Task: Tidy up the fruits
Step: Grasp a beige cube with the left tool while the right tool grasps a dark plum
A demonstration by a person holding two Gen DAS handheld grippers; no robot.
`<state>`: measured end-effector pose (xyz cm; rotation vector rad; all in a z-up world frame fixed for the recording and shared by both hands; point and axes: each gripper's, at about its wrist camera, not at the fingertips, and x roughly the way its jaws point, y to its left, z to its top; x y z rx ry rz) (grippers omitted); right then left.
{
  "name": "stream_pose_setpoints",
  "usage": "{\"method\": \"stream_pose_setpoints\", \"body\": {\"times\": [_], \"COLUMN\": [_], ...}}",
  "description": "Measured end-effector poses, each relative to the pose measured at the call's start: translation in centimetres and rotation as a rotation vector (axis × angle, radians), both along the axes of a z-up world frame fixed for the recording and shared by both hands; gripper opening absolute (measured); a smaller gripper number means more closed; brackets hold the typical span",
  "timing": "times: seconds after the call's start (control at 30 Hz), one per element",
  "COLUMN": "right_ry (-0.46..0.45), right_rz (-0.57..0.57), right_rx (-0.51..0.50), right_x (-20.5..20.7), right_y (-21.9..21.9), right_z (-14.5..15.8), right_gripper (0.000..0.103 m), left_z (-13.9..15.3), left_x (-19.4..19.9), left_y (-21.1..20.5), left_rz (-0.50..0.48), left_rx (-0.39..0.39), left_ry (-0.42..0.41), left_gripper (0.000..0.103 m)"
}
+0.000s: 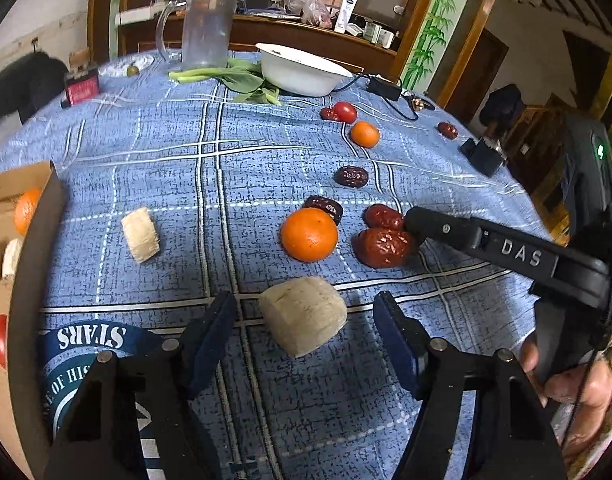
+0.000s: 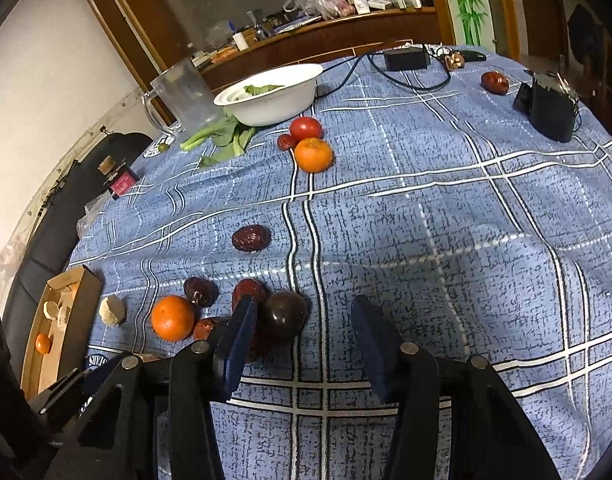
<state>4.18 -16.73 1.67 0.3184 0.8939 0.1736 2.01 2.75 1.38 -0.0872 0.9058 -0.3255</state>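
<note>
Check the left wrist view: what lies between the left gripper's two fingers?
A pale beige chunk lies on the blue checked tablecloth between the left gripper fingers, untouched by either pad; the jaws stand open around it.

Tabletop under blue plaid cloth carries: two oranges, red dates, tomato, pale chunks, white bowl, greens, pitcher, cardboard box.
</note>
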Motion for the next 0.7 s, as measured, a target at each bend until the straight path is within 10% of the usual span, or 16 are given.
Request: {"method": "stream_pose_setpoints", "body": {"times": [0.2, 0.3, 0.7], "right_ry": [-0.016, -0.017, -0.071], "right_rz": [0.019, 0.049, 0.049], "right_rx": [-0.028, -0.041, -0.12], "right_x": [-0.2, -0.4, -1.9], "right_y": [0.7, 1.6, 2.8], "right_z": [-0.1, -0.1, 0.6], "right_gripper": [0.039, 0.031, 0.022], "left_z": [0.0, 0.0, 0.0], "left_x": [-0.1, -0.4, -0.3], "left_y": [0.2, 0.0, 0.9], "left_rz": [-0.003, 0.0, 0.022], "left_rx": [-0.001, 0.029, -0.026], "left_ry": [-0.004, -0.014, -0.009], "left_gripper": [0.069, 0.039, 0.039]}}
